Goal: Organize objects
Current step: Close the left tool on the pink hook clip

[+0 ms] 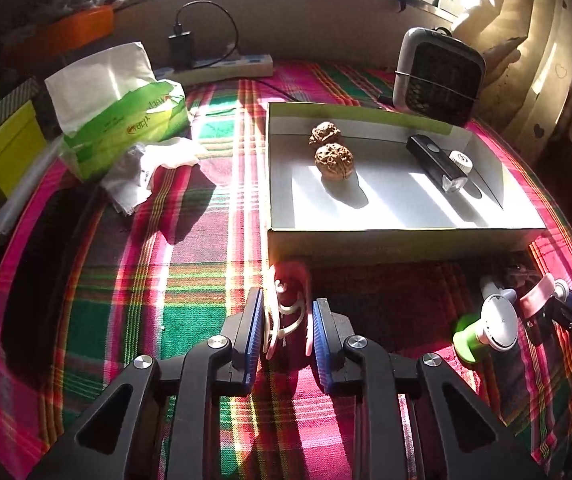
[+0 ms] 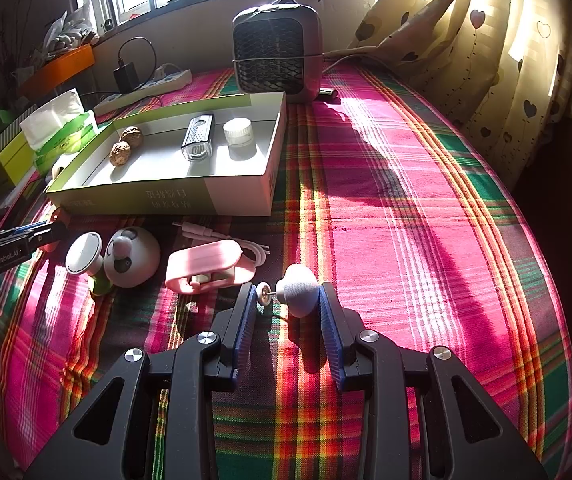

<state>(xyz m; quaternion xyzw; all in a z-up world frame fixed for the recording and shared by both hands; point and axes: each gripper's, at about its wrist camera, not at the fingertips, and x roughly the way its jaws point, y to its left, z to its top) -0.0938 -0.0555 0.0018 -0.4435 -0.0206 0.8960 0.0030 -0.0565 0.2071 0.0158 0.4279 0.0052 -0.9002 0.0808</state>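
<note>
In box: shallow white-and-green cardboard box (image 2: 174, 196) already holds 2 brown walnuts (image 2: 120, 153), black torch (image 2: 197, 138), white-lidded jar (image 2: 239, 132).
Left on plaid cloth: white round panda gadget (image 2: 132, 256), green-stemmed white disc (image 2: 84, 258), pink oval case w/ cable (image 2: 206, 266).
Left tool (image 1: 288, 314): narrow, clamped on pink-white looped item (image 1: 286, 304), just in front of box.
Right tool (image 2: 288, 300): narrow, gripping grey-white mushroom-shaped piece (image 2: 298, 286).
Progress: approx half, 5 items to go.

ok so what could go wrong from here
The left gripper pinches the pink looped item by its thin loops, close to the box wall; lifting could snag it there. The right gripper holds the grey-capped piece at its fingertips, with the disc sticking out sideways, so it may twist loose.
</note>
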